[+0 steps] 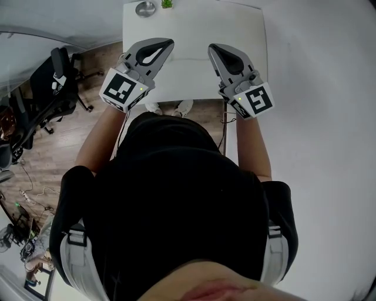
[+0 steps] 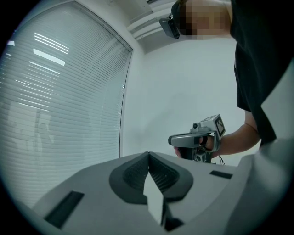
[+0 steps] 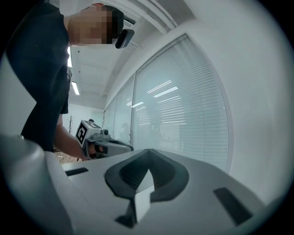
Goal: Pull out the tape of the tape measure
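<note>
1. Closest to the head camera is a person in a black short-sleeved top (image 1: 176,194). Both bare forearms reach forward, with a gripper in each hand.
2. The grey plastic left gripper with its black-and-white marker cube (image 1: 169,43) is held level over the near half of the bench, tip angled inward. Its jaws are pressed together, black ribbed pads meeting, with nothing between them.
3. The grey plastic right gripper with the same kind of marker cube (image 1: 212,47) mirrors it on the other side. Its jaws are also pressed together and hold nothing. The two tips are near each other but apart.
4. Each gripper view shows the other gripper opposite, with a hand round its handle. White slatted window blinds (image 2: 59,92) hang behind.
5. A pair of white shoes (image 1: 170,107) shows on the brown wood floor at the bench's near edge.
6. The white rectangular bench (image 1: 194,76) runs away from the person.
7. At the far left of the bench lies a small round silver-grey tape measure (image 1: 145,8), lying flat and well apart from both grippers. It is too small to make out its tape. Just beside it is a small green thing (image 1: 167,3), cut off by the frame edge.
8. Off to the left on the floor is a black office chair (image 1: 56,82).
</note>
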The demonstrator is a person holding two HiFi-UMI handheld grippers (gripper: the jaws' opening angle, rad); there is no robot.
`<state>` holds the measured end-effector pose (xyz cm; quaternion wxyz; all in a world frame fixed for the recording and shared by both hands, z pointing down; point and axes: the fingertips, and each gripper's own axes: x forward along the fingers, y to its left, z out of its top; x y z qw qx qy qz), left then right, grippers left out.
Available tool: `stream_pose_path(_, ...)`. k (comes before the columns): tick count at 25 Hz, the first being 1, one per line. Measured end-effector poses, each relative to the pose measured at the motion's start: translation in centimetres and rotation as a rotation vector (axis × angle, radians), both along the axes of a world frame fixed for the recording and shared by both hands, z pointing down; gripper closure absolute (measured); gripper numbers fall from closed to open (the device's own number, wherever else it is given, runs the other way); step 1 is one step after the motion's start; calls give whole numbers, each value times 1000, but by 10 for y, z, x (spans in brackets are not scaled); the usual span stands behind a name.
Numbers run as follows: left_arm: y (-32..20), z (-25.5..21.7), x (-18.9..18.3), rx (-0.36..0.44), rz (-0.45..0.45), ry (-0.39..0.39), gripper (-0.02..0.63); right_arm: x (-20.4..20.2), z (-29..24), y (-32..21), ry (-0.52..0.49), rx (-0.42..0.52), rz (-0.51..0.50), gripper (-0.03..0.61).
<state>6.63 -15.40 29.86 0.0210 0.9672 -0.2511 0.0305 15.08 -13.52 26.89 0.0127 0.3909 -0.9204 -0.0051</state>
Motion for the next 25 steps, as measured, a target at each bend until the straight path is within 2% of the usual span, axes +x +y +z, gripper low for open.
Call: stream_pose_path(25,-3,-6,-2,5,-7,15,603,-2,4,-1,-3,-9,-14,577)
